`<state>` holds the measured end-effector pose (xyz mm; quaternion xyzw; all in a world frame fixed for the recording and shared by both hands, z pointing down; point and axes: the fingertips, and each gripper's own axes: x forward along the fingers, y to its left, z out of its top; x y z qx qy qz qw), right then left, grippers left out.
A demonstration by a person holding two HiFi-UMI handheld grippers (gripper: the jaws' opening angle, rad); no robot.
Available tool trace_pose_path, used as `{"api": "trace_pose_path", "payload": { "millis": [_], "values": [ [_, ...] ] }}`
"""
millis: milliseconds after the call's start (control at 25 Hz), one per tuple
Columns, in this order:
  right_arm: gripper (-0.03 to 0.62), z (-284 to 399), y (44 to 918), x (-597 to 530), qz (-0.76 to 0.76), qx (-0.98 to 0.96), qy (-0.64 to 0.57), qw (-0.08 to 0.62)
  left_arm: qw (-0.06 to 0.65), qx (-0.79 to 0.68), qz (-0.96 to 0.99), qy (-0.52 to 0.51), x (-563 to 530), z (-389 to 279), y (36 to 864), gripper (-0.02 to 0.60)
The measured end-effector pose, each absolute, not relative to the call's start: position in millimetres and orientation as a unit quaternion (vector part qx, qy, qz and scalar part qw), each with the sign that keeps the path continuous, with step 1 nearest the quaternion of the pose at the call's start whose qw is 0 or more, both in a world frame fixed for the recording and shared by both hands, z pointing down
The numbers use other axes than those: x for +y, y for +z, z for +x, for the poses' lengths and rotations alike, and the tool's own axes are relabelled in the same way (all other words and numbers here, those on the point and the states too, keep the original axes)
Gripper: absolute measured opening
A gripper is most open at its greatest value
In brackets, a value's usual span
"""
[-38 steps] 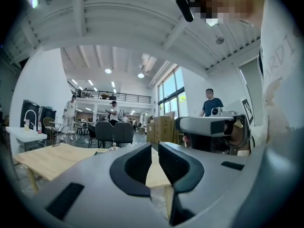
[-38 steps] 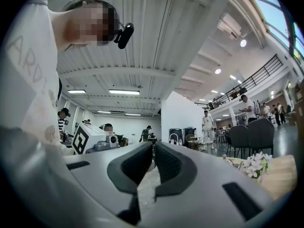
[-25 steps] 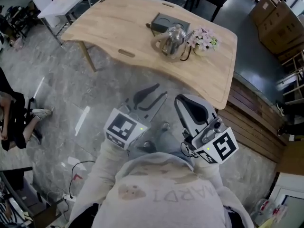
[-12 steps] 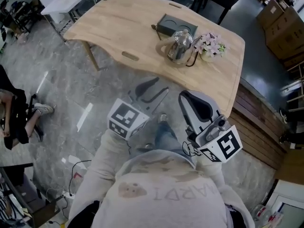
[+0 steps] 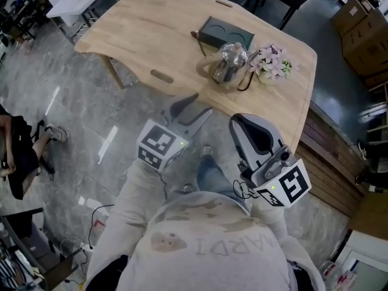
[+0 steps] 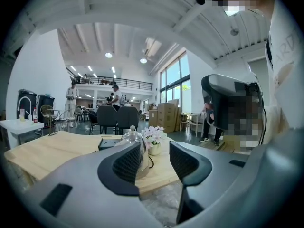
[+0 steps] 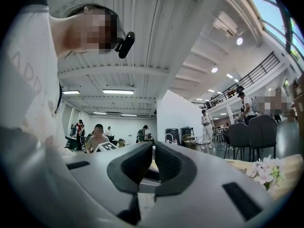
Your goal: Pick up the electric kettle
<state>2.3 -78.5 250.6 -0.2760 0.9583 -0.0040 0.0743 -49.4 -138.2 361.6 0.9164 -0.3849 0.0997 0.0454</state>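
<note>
The grey left claw (image 6: 156, 161) has just been opening, empty, and points at the clear glass kettle (image 5: 230, 62) to grab it. The grey right claw (image 7: 153, 164) is closed and empty.

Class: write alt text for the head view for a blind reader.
Two hand-held grippers point at a glass electric kettle on a wooden table. The left gripper, empty, has just been opening its jaws; the right gripper is shut.

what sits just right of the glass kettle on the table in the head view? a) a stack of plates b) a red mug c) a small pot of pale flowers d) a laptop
c: the pot of pale flowers stands close beside the kettle on the wooden table, at its right.
</note>
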Motion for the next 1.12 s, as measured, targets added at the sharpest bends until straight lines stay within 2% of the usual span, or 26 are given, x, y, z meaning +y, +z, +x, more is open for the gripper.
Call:
{"api": "trace_pose_path", "payload": {
  "millis": [1120],
  "values": [
    [0.028, 18.0, 279.1, -178.7, -0.297, 0.953, -0.035, 0.043, 0.073, -0.369, 0.909, 0.178, -271.6, -69.0, 435.2, 0.204]
  ]
}}
